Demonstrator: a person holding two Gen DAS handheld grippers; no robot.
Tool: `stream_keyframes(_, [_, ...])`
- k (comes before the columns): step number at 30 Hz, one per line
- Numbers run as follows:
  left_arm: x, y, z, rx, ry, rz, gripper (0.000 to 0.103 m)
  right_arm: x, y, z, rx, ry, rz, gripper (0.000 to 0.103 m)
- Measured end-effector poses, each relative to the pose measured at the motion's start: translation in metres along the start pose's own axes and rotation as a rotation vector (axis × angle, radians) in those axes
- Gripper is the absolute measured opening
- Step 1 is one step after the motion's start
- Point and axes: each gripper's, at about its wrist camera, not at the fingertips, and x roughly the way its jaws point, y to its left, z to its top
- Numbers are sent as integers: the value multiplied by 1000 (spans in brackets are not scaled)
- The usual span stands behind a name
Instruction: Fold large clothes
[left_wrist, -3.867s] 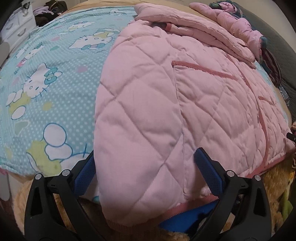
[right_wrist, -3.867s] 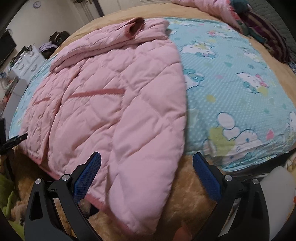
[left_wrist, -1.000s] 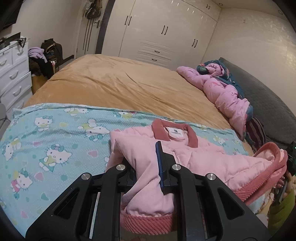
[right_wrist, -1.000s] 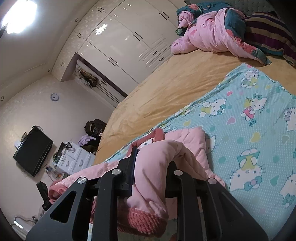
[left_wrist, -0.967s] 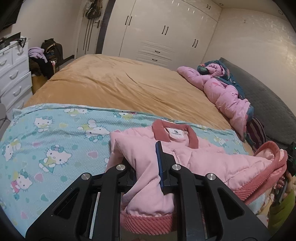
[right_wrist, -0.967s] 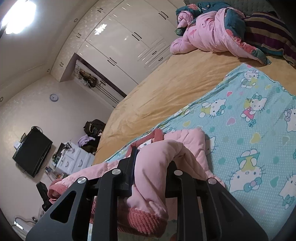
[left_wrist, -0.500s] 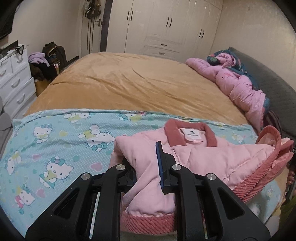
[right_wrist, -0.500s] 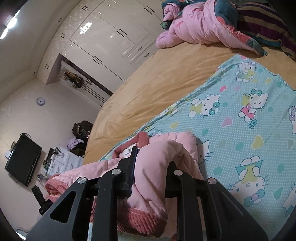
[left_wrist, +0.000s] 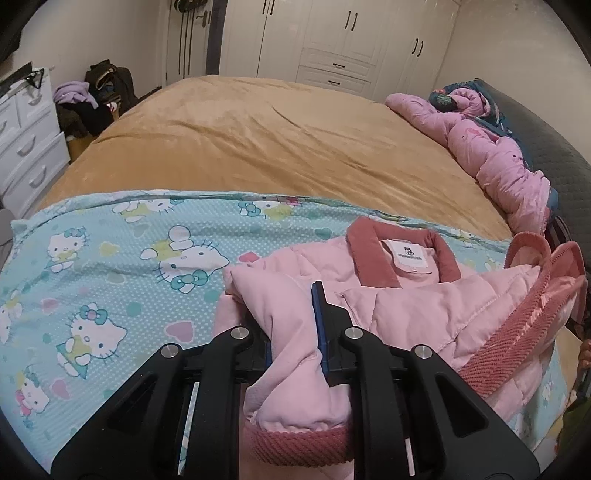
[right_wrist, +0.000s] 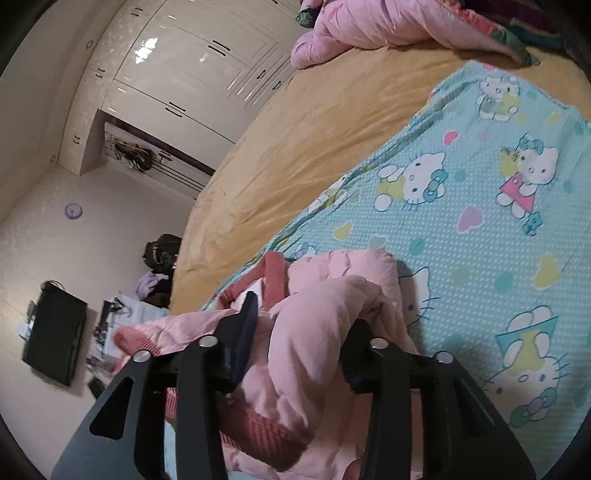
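I have the left gripper (left_wrist: 295, 332) clenched on the ribbed hem of the pink jacket (left_wrist: 406, 306), and the right gripper (right_wrist: 295, 354) clamped on another bunch of it. The jacket lies on the cartoon-cat blanket (left_wrist: 110, 266), collar (left_wrist: 399, 247) toward the tan bedspread (left_wrist: 277, 140) beyond the blanket.

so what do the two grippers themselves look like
Both look alike. The left gripper and right gripper have matte black frames with triangular cut-outs and round silver screws at the joints. Each finger carries a blue pad on its inner face. No cables, markings, sleeves or hands show in either view.
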Motion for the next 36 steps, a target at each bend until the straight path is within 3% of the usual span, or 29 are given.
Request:
stream_keyframes(3, [5, -1, 1, -1, 6, 0, 10, -5, 3, 1, 0, -7, 58, 73])
stream_keyframes(11, [11, -3, 1, 8, 14, 8, 10, -18, 29, -14, -119, -72, -13, 76])
stream_keyframes(14, [12, -3, 2, 10, 14, 5, 10, -26, 36, -27, -165, -169, -79, 76])
stream_keyframes(17, [13, -3, 2, 14, 16, 7, 10, -31, 41, -36, -172, -251, -87, 76])
stream_keyframes(18, [13, -3, 2, 14, 18, 7, 10, -31, 43, -38, -183, -261, -77, 83])
stream_keyframes(19, [14, -2, 2, 14, 21, 5, 10, -32, 45, -39, -194, -271, -29, 97])
stream_keyframes(22, [15, -2, 1, 10, 23, 0, 11, -41, 30, -33, -84, -271, 181, 99])
stream_keyframes(24, [15, -3, 1, 8, 24, -7, 13, -45, 23, -27, -31, -251, 215, 99])
stream_keyframes(26, [15, -5, 1, 16, 22, -10, 15, -49, 34, -29, -123, -252, 152, 99])
stream_keyframes(29, [14, -9, 2, 13, 20, -25, 24, -34, 68, -53, -357, -191, 4, 99])
stream_keyframes(32, [10, -10, 4, -11, 14, -41, 33, 8, 103, -101, -608, -47, -84, 99])
stream_keyframes(36, [-6, -12, 7, -34, -20, -102, 65, 64, 118, -153, -721, 154, -91, 97])
